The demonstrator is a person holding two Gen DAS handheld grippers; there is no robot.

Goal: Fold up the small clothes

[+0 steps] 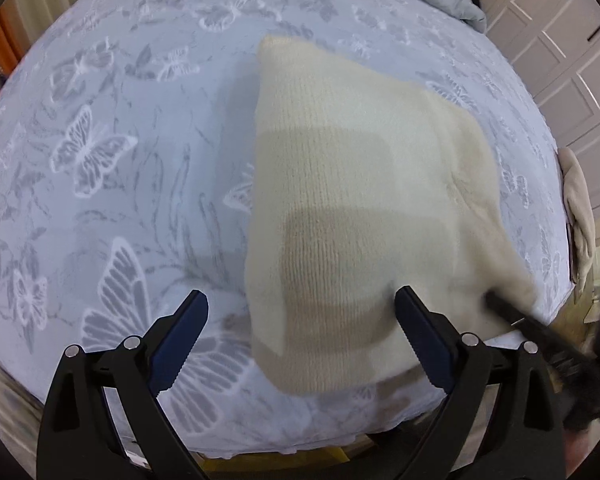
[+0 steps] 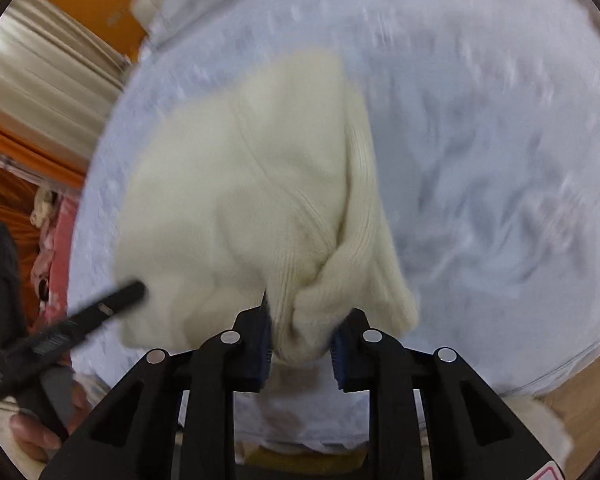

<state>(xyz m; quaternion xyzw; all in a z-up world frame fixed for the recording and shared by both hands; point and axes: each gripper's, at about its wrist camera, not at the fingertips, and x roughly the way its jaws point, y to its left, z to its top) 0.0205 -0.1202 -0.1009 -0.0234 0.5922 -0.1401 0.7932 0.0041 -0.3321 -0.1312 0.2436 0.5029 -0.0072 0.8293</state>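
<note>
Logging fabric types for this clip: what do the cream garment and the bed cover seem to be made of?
The cream garment looks like soft knitted yarn, matte: fine vertical ribs show in its surface, thicker ones where the right gripper pinches it. The bed cover looks like thin woven cloth, pale blue with white butterfly patterning; printed or woven in, unclear.

Cream knit garment (image 1: pixel 352 216) on pale blue butterfly-patterned sheet (image 1: pixel 112 160) — orange curtain (image 2: pixel 16 184) beyond

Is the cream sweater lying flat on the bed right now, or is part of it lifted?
Part lifted: the right gripper pinches a bunched ribbed edge of the sweater; the rest lies on the bed.
</note>
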